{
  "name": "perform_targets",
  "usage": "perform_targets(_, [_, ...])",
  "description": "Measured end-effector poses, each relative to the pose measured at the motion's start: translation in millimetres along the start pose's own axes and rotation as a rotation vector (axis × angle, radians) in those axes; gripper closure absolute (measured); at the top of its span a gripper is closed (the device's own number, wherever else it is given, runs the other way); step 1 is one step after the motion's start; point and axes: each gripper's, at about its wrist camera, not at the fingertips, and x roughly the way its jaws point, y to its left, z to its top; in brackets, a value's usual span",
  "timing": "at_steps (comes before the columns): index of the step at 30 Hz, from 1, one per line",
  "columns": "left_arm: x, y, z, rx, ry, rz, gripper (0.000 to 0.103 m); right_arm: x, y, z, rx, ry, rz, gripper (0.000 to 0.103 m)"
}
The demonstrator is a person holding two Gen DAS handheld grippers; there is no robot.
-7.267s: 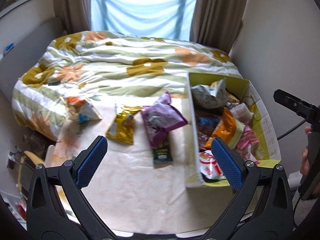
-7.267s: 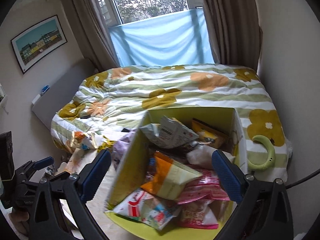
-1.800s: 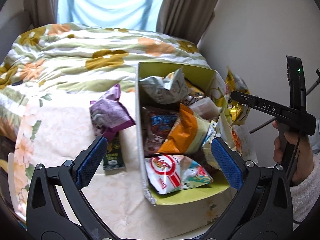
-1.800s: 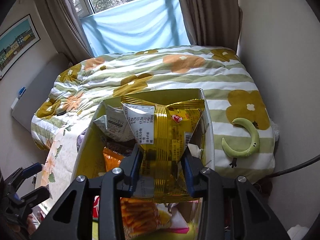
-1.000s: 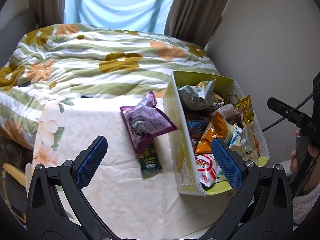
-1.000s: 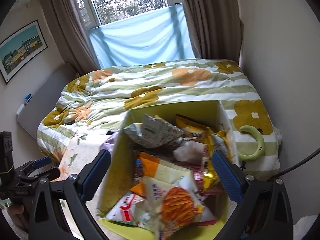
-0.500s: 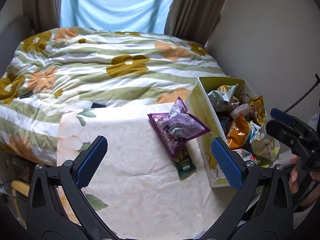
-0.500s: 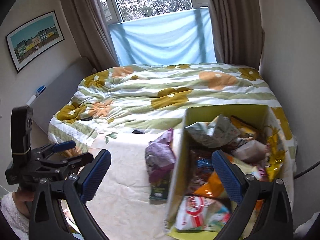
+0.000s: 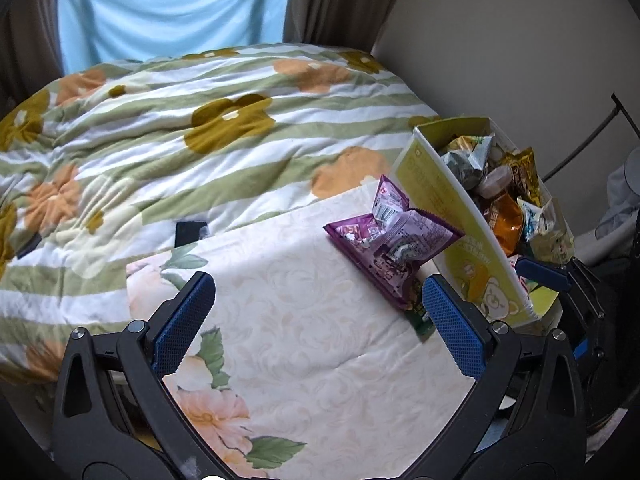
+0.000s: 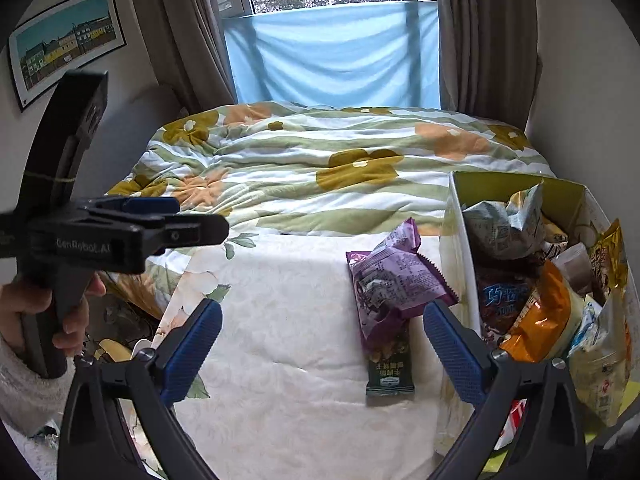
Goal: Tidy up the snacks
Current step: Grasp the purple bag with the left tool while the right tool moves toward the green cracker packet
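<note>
A purple snack bag [image 9: 394, 240] [image 10: 394, 280] lies on the cream floral tablecloth [image 9: 304, 320] against the left wall of a yellow-green box [image 9: 456, 216] [image 10: 460, 240]. A small dark green packet [image 10: 390, 364] [image 9: 418, 314] lies partly under it. The box holds several snack bags, among them an orange one [image 10: 536, 316] and a gold one [image 10: 608, 252]. My left gripper [image 9: 316, 324] is open and empty above the cloth, left of the snacks; it also shows in the right wrist view [image 10: 160, 216]. My right gripper [image 10: 320, 352] is open and empty, near the purple bag.
A bed with a green-striped flowered quilt [image 10: 320, 168] lies behind the table. A dark flat object [image 9: 190, 232] sits at the bed's edge. Curtains [image 10: 484, 40], a window and a wall picture [image 10: 64, 40] are at the back. A wall is to the right.
Both grippers have swung left, away from the box and over the cloth. The gold bag that my right gripper held earlier now sits in the box.
</note>
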Motion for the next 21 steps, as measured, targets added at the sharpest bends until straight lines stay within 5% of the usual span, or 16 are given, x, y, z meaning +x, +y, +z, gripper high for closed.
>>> perform_targets(12, [118,-54,19,0.32,0.178,-0.152,0.001,75,-5,-71,0.156,0.056,-0.246,0.003])
perform_targets(21, [181,-91,29,0.472,0.225,-0.185,0.001,117,-11,-86,0.182,0.08,-0.311,0.003])
